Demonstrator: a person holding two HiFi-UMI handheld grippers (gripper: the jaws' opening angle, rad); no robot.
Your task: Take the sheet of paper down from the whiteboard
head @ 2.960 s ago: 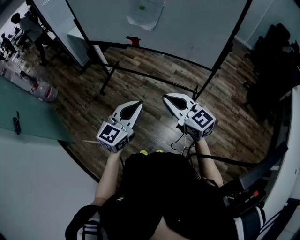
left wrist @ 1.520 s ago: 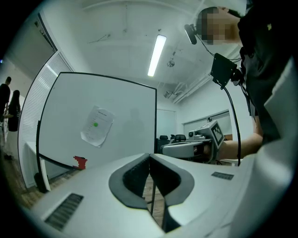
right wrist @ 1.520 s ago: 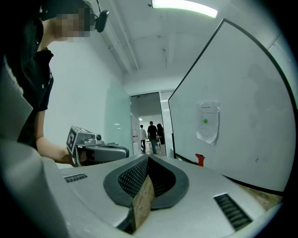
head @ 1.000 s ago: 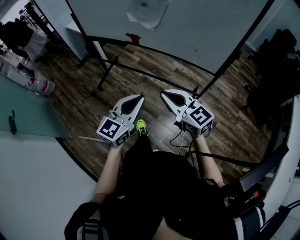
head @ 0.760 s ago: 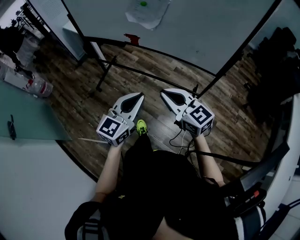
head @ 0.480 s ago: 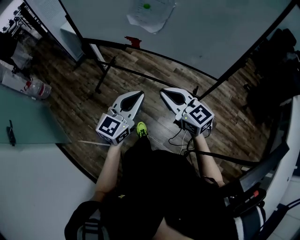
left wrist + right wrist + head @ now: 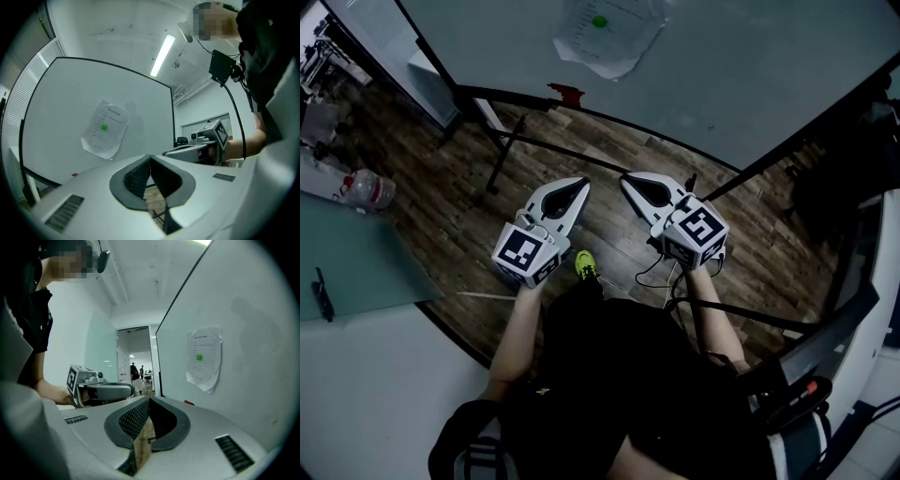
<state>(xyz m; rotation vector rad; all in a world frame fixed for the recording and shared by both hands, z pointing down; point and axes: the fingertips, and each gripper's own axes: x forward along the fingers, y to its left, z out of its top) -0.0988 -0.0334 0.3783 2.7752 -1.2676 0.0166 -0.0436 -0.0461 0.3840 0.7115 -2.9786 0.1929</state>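
1. Overhead: left claw [image 7: 579,181] and right claw [image 7: 626,178] side by side, both pinched shut, empty; sheet of paper [image 7: 609,39] well ahead on whiteboard [image 7: 741,75].
2. Along left claw: jaws together, paper ahead, up-left.
3. Along right claw: jaws together, paper ahead, up-right.

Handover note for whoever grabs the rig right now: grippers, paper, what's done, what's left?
Left gripper: shut, empty, short of the board.
Right gripper: shut, empty, beside the left one.
Sheet of paper: on the whiteboard, ahead of both grippers, pinned near its top by a green dot, likely a magnet. Its lower corner looks loose.
Done: nothing, paper untouched.
Left: reach the board, open a gripper, pinch the loose corner, pull the sheet free.
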